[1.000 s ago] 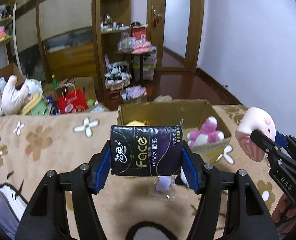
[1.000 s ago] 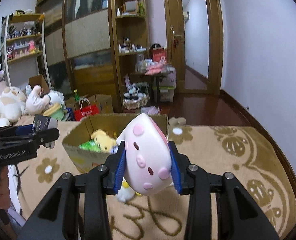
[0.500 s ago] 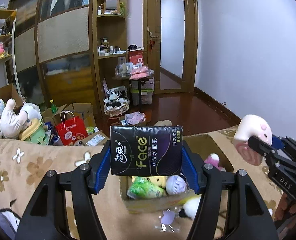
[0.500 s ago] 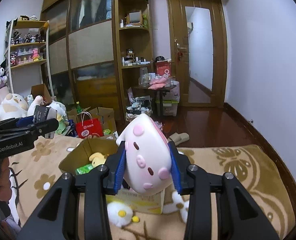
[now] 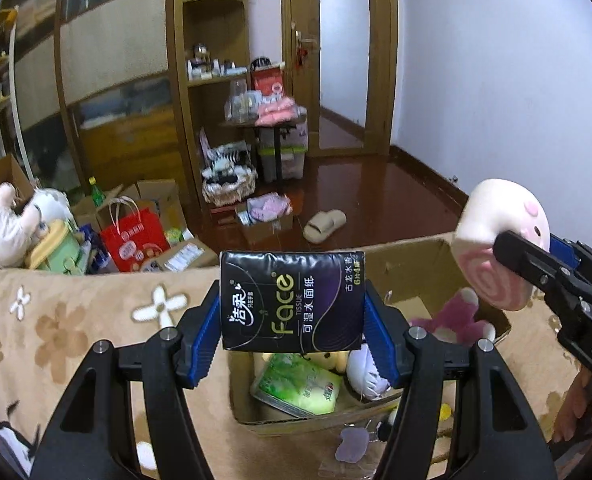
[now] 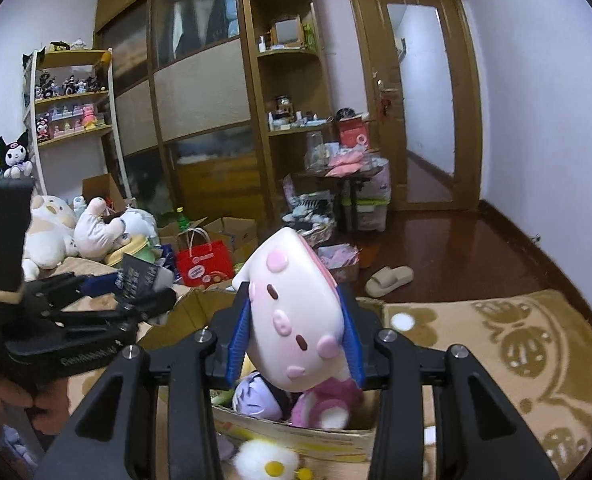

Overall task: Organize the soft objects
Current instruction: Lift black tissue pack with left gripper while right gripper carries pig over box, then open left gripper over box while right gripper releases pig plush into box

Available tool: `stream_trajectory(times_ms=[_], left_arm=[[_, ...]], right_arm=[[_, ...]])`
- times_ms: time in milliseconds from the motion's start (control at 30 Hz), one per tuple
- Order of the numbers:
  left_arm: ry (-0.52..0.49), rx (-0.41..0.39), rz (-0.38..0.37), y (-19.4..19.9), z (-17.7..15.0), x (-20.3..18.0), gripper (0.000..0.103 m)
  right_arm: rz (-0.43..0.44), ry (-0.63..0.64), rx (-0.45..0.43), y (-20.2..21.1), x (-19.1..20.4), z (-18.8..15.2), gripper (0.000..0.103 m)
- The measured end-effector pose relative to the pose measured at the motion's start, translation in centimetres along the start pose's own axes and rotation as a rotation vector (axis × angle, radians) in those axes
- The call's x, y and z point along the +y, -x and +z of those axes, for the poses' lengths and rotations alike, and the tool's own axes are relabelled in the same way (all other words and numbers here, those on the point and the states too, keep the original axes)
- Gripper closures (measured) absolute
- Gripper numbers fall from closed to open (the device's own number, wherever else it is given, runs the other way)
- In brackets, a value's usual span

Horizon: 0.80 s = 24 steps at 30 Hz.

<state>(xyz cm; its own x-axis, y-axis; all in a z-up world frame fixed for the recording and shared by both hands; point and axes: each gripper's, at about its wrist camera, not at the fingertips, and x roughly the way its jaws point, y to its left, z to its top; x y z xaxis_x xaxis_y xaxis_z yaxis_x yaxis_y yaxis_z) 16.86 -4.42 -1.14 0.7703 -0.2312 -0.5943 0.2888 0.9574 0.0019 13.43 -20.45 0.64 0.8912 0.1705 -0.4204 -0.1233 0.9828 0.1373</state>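
My left gripper [image 5: 292,338] has its fingers clamped on the black tissue pack [image 5: 292,300], held over the cardboard box [image 5: 408,254] (toys inside) on the blanket [image 5: 56,320]; my right gripper [image 6: 296,344] squeezes the pink squishy toy [image 6: 292,312] above the box too.

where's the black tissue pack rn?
Left wrist view, centre: the black tissue pack is clamped in the left tool, held over the cardboard box, near its left side.

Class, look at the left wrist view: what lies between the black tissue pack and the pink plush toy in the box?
Bare box floor separates tissue pack and plush toy.
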Motion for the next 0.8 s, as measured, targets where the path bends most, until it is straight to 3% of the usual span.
stream_trajectory(times_ms=[333, 467, 533, 567, 667, 800], left_arm=[[0.019, 0.086, -0.031, -3.4, -1.6, 0.1, 0.040], [0.017, 0.099, -0.005, -3.8, -1.8, 0.0, 0.039], [0.025, 0.102, 0.010, -3.9, -1.9, 0.1, 0.034], [0.034, 0.105, 0.005, -3.9, -1.9, 0.2, 0.025], [0.049, 0.088, 0.003, -3.6, -1.8, 0.4, 0.021], [0.032, 0.107, 0.038, -3.4, -2.0, 0.7, 0.020]], right_arm=[[0.028, -0.027, 0.063, -3.5, -0.9, -2.7, 0.051], [0.043, -0.053, 0.055, -3.5, -1.3, -2.7, 0.048], [0.038, -0.049, 0.057, -3.5, -1.3, -2.7, 0.046], [0.040, -0.049, 0.056, -3.5, -1.3, -2.7, 0.045], [0.042, -0.054, 0.046, -3.2, -1.3, -2.7, 0.040], [0.039, -0.057, 0.027, -3.0, -1.1, -2.7, 0.021]])
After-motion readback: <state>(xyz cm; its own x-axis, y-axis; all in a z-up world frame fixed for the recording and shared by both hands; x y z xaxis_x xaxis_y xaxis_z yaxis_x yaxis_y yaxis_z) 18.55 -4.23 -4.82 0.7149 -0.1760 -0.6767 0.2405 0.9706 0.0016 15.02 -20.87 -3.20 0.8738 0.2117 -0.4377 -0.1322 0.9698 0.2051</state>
